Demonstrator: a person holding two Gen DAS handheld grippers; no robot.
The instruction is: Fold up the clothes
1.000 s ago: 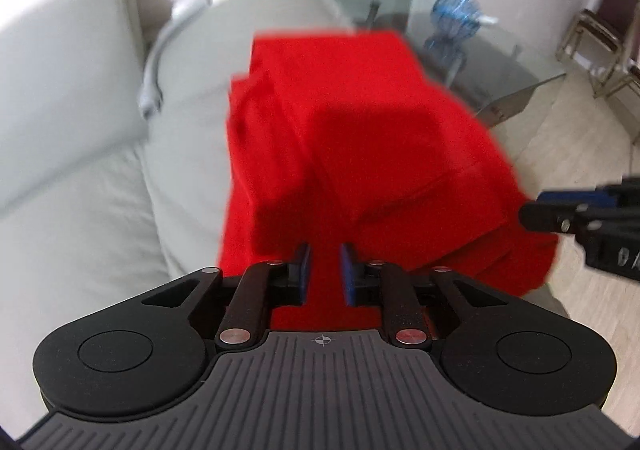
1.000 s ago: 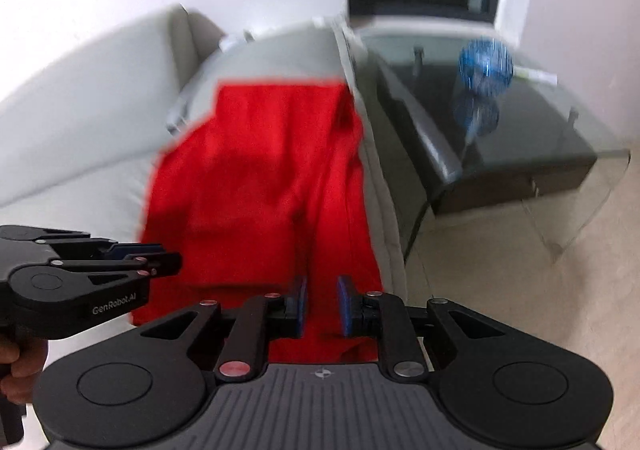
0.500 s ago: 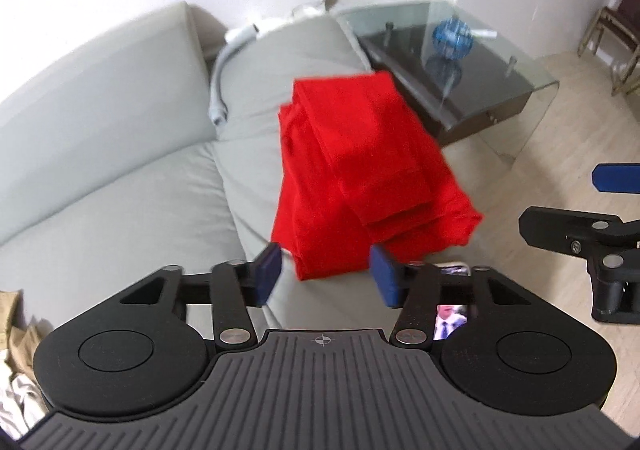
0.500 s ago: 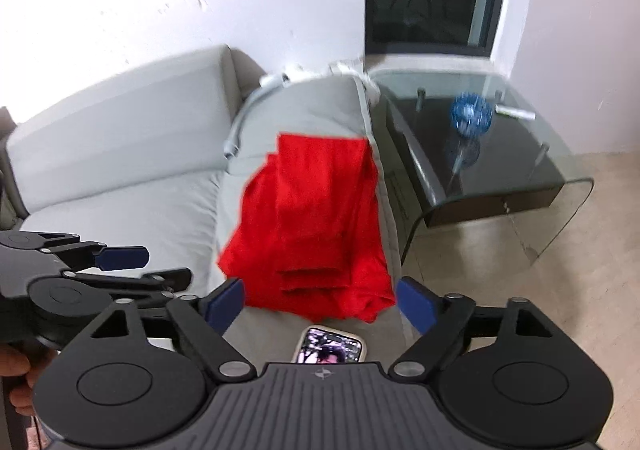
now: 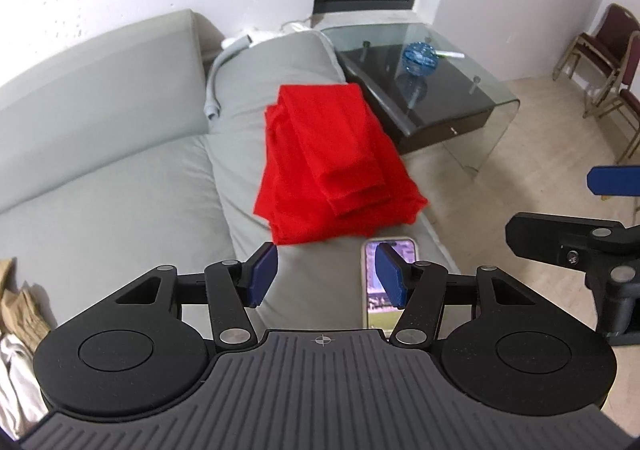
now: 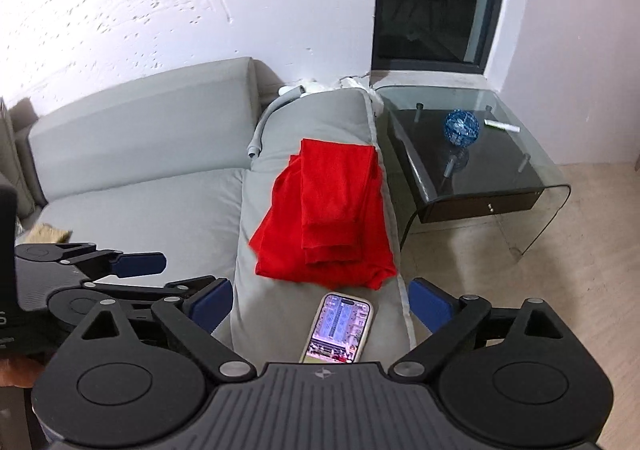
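Note:
A red garment [image 5: 332, 165] lies folded into a layered stack on the grey sofa's chaise cushion [image 5: 240, 129], close to its right edge. In the right wrist view the red garment [image 6: 332, 209] lies flat, with no gripper touching it. My left gripper [image 5: 326, 270] hangs above and short of the stack, open and empty. My right gripper [image 6: 320, 302] is high above the cushion's front end, its jaws opening wide with nothing between them. Each view catches the other tool: the right gripper [image 5: 576, 205] at the right edge, the left gripper [image 6: 152, 276] at the left.
A phone [image 6: 340, 326] with a lit screen lies on the cushion just in front of the stack. A glass side table [image 6: 552, 185] with a blue ball [image 6: 461, 127] stands right of the sofa. Loose clothes [image 5: 20, 314] lie far left. Chairs [image 5: 608, 61] stand at the back right.
Both grippers let go of the red garment, opened, and pulled up and back from it. The stack now lies alone on the cushion and the phone has come into view.

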